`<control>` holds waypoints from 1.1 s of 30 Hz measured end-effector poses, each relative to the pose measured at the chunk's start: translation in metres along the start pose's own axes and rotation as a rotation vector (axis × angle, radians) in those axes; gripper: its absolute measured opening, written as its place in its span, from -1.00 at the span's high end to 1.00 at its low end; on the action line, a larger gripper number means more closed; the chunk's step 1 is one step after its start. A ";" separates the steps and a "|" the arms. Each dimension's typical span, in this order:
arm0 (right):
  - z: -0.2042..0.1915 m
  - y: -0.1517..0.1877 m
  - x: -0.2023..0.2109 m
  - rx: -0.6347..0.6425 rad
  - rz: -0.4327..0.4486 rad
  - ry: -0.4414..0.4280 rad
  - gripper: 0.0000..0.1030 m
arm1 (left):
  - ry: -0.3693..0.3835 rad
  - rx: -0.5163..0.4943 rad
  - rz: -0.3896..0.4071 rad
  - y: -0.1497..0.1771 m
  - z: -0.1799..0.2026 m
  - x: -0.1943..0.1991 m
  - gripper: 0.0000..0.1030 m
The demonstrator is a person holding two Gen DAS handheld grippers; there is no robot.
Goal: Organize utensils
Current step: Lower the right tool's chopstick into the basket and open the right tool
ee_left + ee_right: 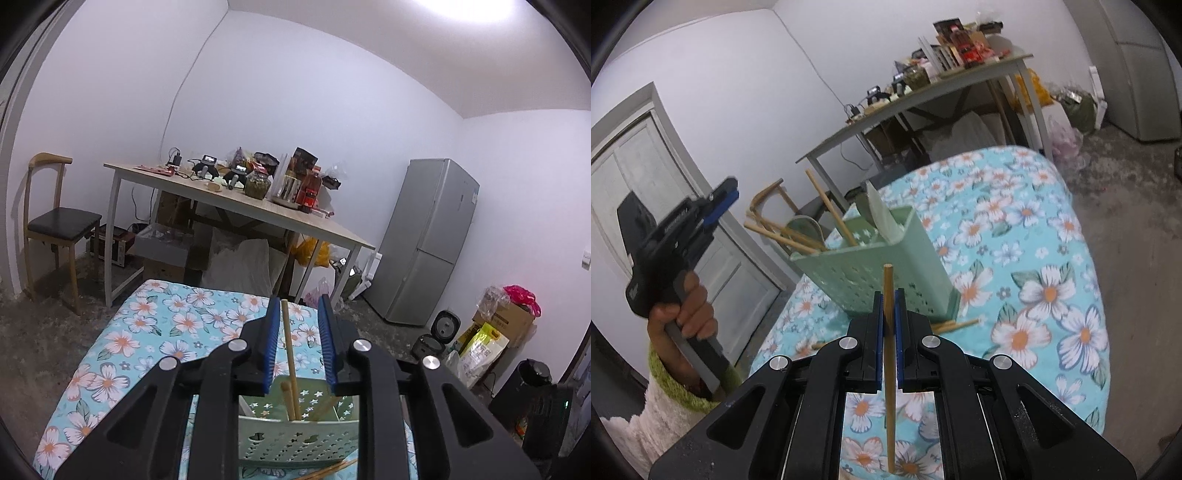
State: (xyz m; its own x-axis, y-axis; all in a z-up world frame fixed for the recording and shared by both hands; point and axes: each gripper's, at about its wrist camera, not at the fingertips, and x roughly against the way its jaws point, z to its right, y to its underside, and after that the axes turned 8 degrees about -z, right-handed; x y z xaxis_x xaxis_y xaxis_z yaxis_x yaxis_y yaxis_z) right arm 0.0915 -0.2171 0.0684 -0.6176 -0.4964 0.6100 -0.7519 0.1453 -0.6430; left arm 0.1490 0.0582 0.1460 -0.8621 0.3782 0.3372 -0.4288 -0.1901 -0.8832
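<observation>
The right gripper (888, 295) is clamping a wooden chopstick (889, 369) upright, just in front of the green utensil basket (864, 273) (nearer than the left gripper (722, 203), hanging apart, empty).

Green holder (886, 266): matt perforated plastic. Chopstick (889, 369) at 6 o'clock: pale smooth wood. Tablecloth (1034, 258): floral printed cloth. Right gripper (888, 306): matt black plastic, blue ribbed pads, shiny metal pins. Floor (1137, 221), 3 o'clock: rough concrete.
</observation>
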 end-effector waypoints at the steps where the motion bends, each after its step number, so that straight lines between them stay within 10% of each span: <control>1: -0.002 -0.003 0.003 0.008 0.011 -0.001 0.93 | -0.001 0.002 0.004 0.002 -0.002 0.004 0.61; 21: -0.076 -0.116 0.036 0.220 0.328 -0.016 0.93 | -0.073 0.105 -0.172 0.097 -0.062 0.031 0.61; 33: -0.104 -0.149 -0.019 0.337 0.388 0.092 0.93 | -0.106 0.128 -0.218 0.131 -0.084 0.036 0.61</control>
State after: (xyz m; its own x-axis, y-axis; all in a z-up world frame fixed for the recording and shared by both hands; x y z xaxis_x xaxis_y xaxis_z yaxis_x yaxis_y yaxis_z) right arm 0.1910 -0.1406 0.2004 -0.8654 -0.3812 0.3252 -0.3566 0.0127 -0.9342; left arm 0.0843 0.1226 0.0148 -0.7665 0.3266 0.5531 -0.6320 -0.2300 -0.7400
